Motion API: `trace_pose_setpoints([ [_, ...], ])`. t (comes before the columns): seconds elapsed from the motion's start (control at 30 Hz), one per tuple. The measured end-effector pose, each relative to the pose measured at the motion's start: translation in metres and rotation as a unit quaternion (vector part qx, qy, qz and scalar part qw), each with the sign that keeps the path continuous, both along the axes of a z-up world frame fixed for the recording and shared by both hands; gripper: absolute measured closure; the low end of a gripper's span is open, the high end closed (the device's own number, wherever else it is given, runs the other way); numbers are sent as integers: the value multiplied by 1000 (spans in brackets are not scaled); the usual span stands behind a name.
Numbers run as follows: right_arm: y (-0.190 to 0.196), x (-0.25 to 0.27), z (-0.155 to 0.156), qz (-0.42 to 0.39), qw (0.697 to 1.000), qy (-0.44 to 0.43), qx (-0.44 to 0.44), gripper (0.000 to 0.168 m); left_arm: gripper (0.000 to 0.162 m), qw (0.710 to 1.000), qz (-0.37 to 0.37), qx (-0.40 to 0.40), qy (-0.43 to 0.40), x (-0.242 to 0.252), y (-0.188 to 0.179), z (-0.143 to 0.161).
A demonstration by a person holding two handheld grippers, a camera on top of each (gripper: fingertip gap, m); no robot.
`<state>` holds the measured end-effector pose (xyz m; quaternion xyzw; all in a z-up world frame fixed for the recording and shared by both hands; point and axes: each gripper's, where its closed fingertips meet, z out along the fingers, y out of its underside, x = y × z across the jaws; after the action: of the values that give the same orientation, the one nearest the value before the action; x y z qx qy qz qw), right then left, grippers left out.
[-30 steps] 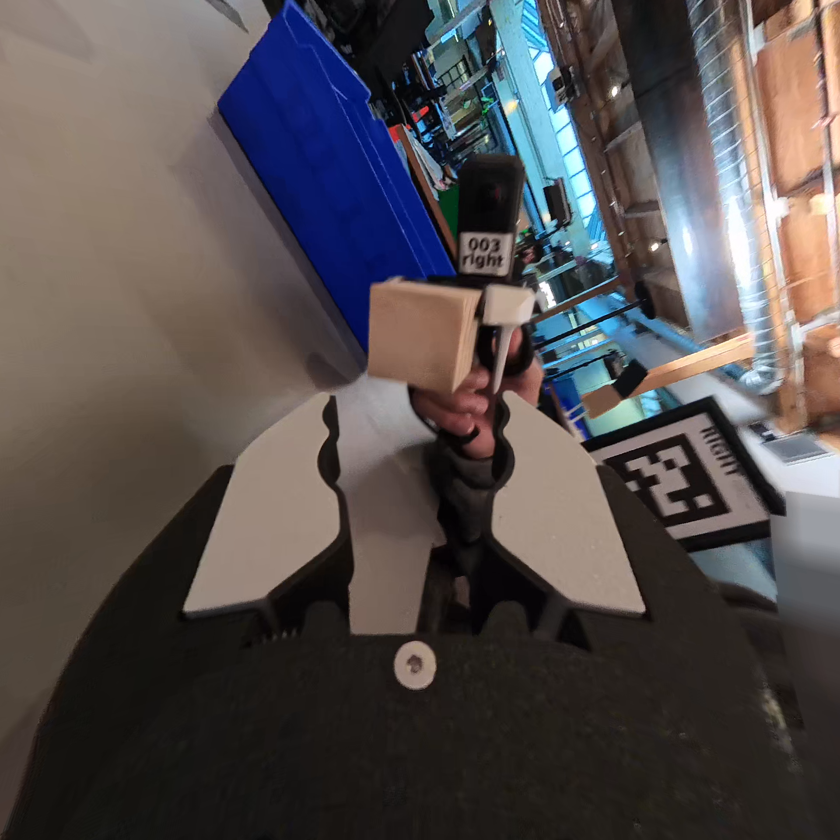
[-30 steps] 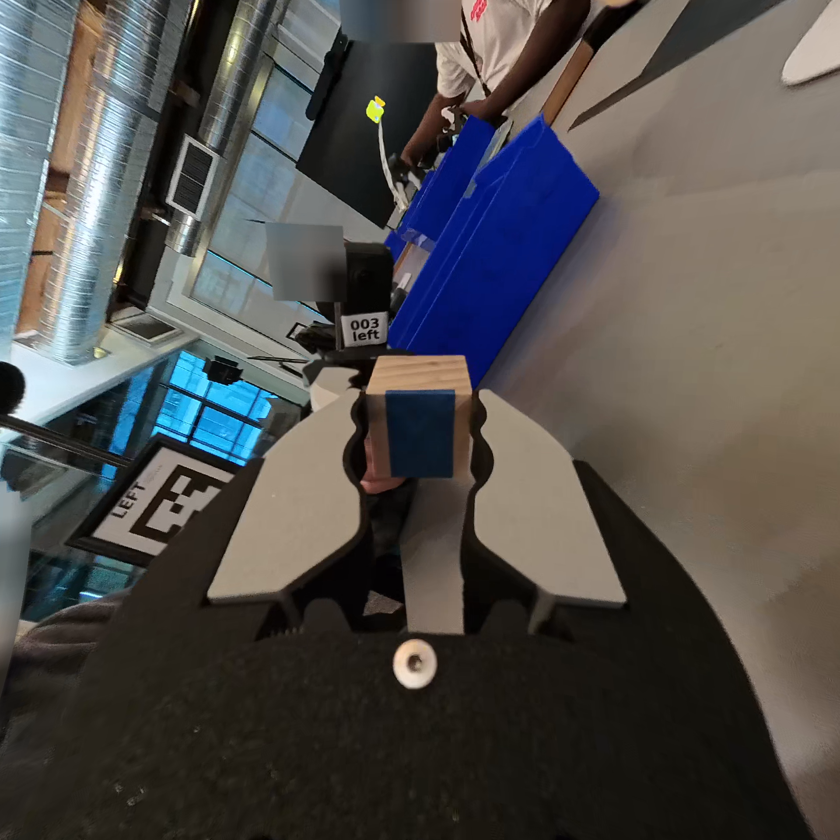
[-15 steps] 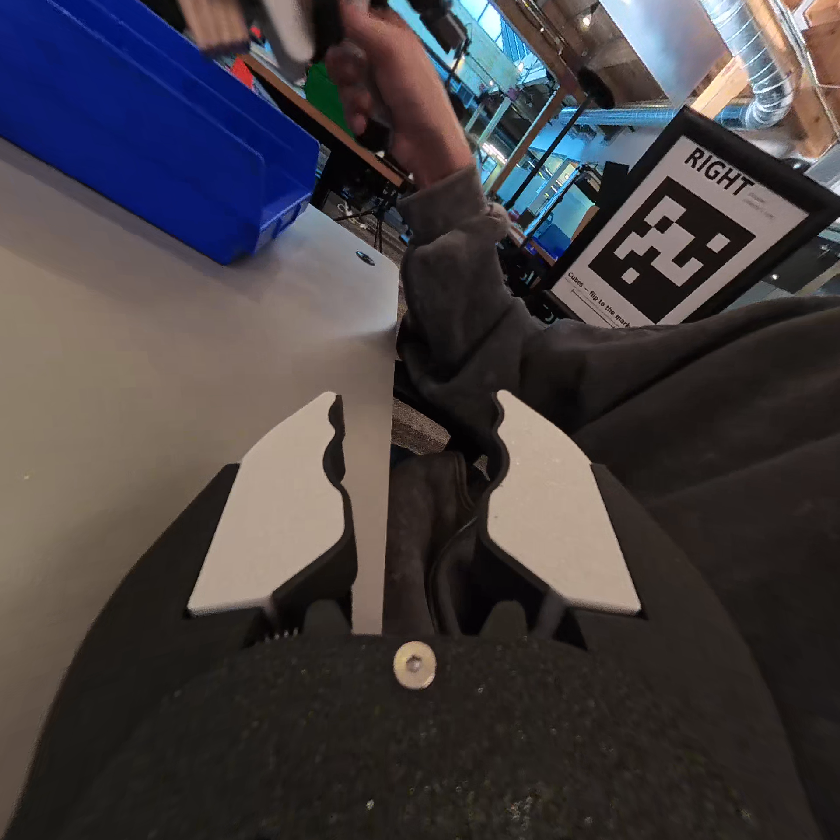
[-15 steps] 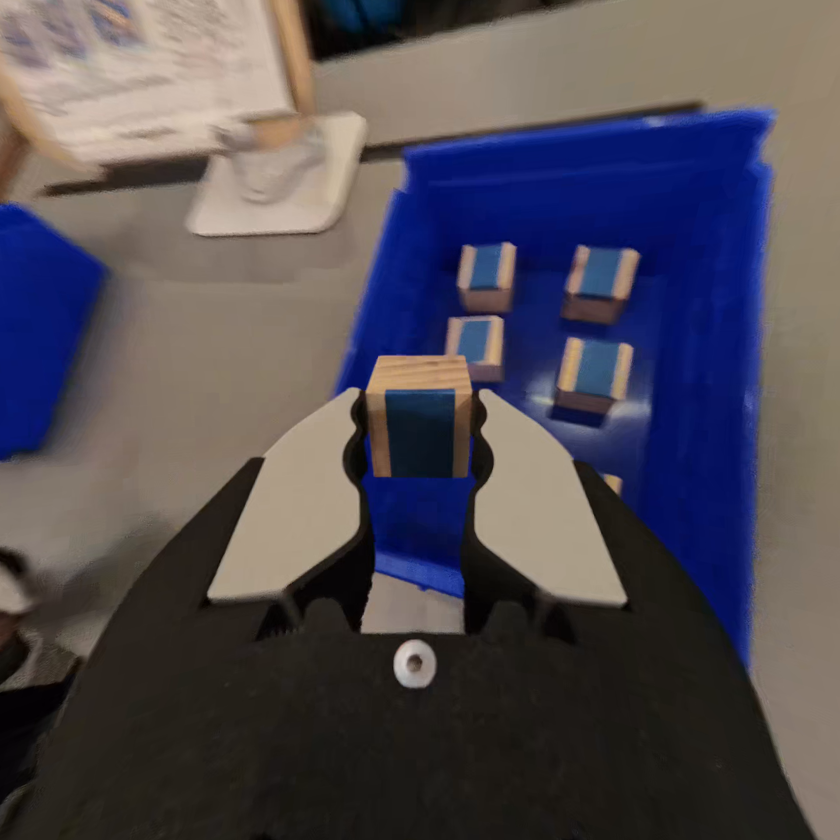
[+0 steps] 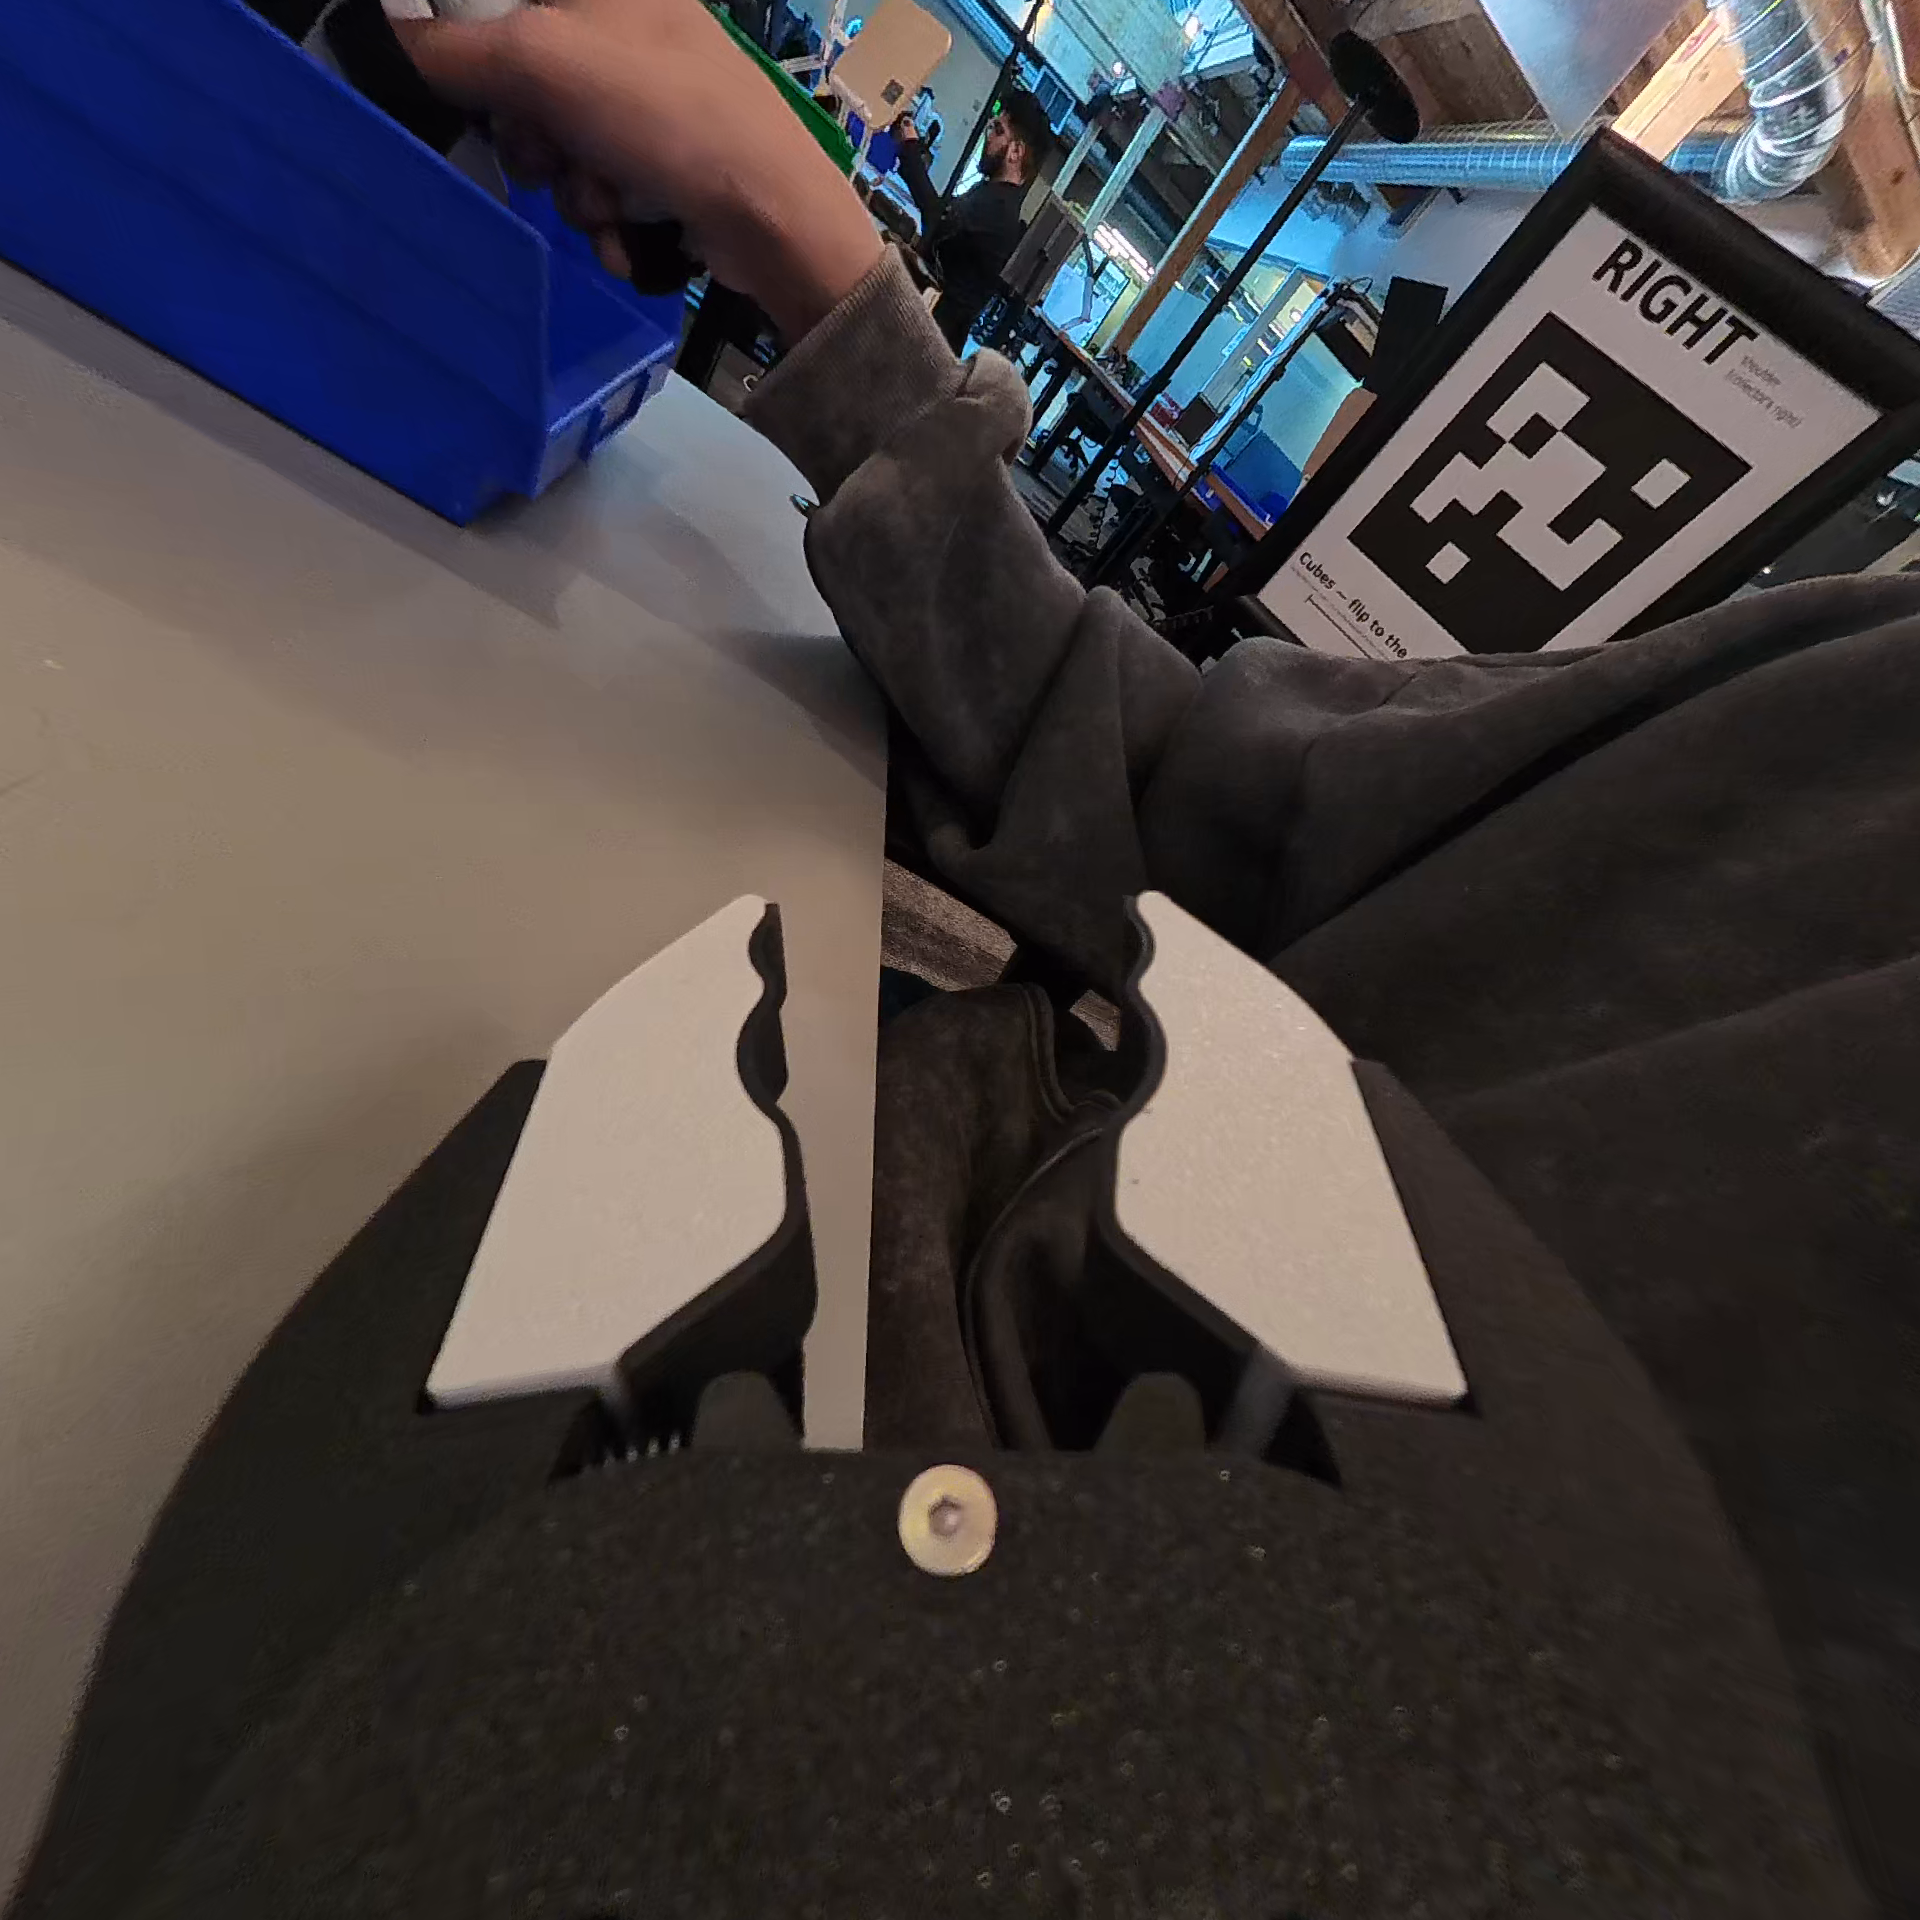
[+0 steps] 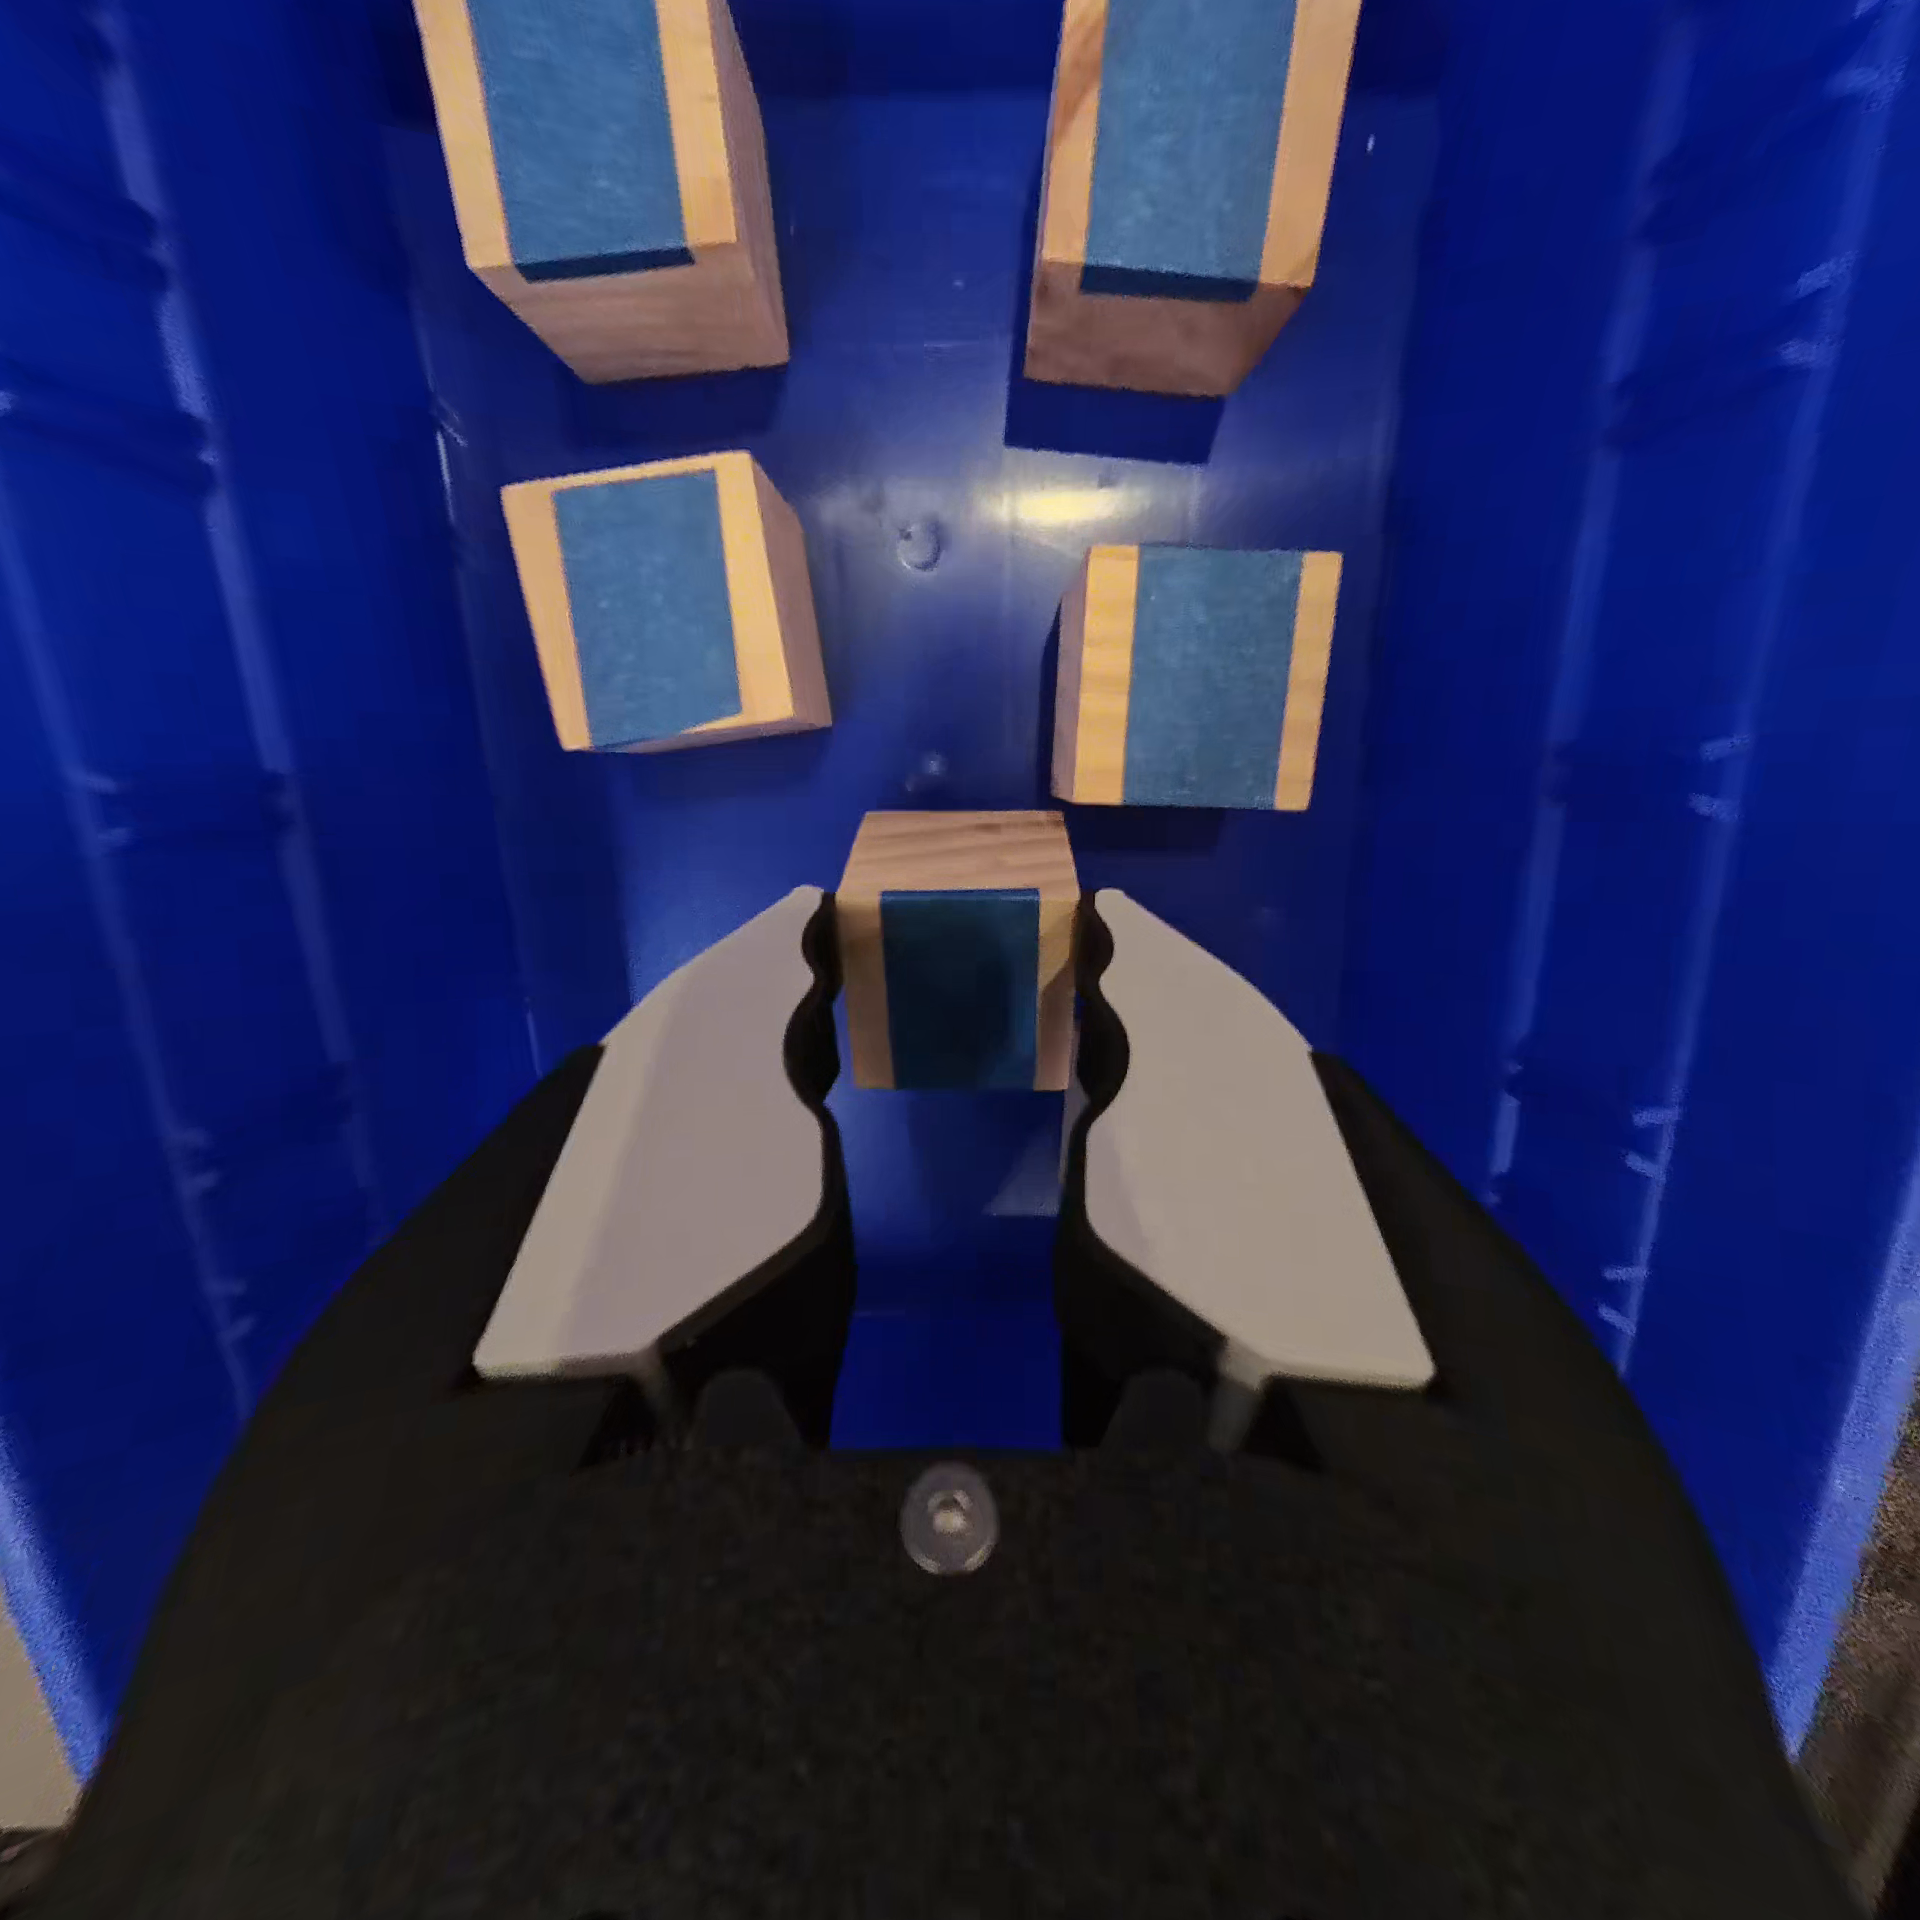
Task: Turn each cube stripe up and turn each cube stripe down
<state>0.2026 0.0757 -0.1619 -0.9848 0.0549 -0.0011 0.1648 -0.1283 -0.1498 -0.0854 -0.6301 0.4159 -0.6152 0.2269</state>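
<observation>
Left wrist view: the left gripper (image 5: pixel 956 945) is seen with its jaws wide apart and nothing between them, held over the near edge of the grey table (image 5: pixel 312 831). Left of that edge and farther back, a blue bin (image 5: pixel 312 270) is stood on the table. A hand (image 5: pixel 644 135) is reached into the bin from above, and its grey sleeve (image 5: pixel 987 623) is draped past the table edge to the right. Farther right, a framed black-and-white marker sign (image 5: pixel 1558 457) is set upright.

Right wrist view: the right gripper (image 6: pixel 958 935) is lowered inside the bin (image 6: pixel 208 727), its jaws closed on a wooden cube (image 6: pixel 961 977) whose blue stripe is turned toward the camera. Four more cubes are laid on the bin floor beyond it, all stripe up: far left (image 6: pixel 613 177), near left (image 6: pixel 655 608), far right (image 6: pixel 1184 177) and near right (image 6: pixel 1205 681). They are kept apart from one another and from the held cube.
</observation>
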Motion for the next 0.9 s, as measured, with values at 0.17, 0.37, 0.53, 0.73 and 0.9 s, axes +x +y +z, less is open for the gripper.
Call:
trace_pose_setpoints([
  [0.17, 2, 1, -5, 4, 1000, 14, 5, 125, 101, 1000, -1, -6, 4, 1, 0, -3],
  [0.37, 1, -24, 74, 64, 981, 102, 152, 117, 101, 999, 34, 24, 14, -4, 12, -2],
  [0.53, -27, -95, 209, 197, 853, 174, 450, 110, 101, 982, 157, 91, 60, -23, 54, -5],
  [0.73, -76, -197, 222, 236, 707, 221, 629, 108, 101, 919, 340, 150, 134, -68, 108, -7],
  [0.9, -76, -285, 136, 250, 741, 273, 560, 98, 98, 858, 436, 207, 173, -102, 135, -6],
])
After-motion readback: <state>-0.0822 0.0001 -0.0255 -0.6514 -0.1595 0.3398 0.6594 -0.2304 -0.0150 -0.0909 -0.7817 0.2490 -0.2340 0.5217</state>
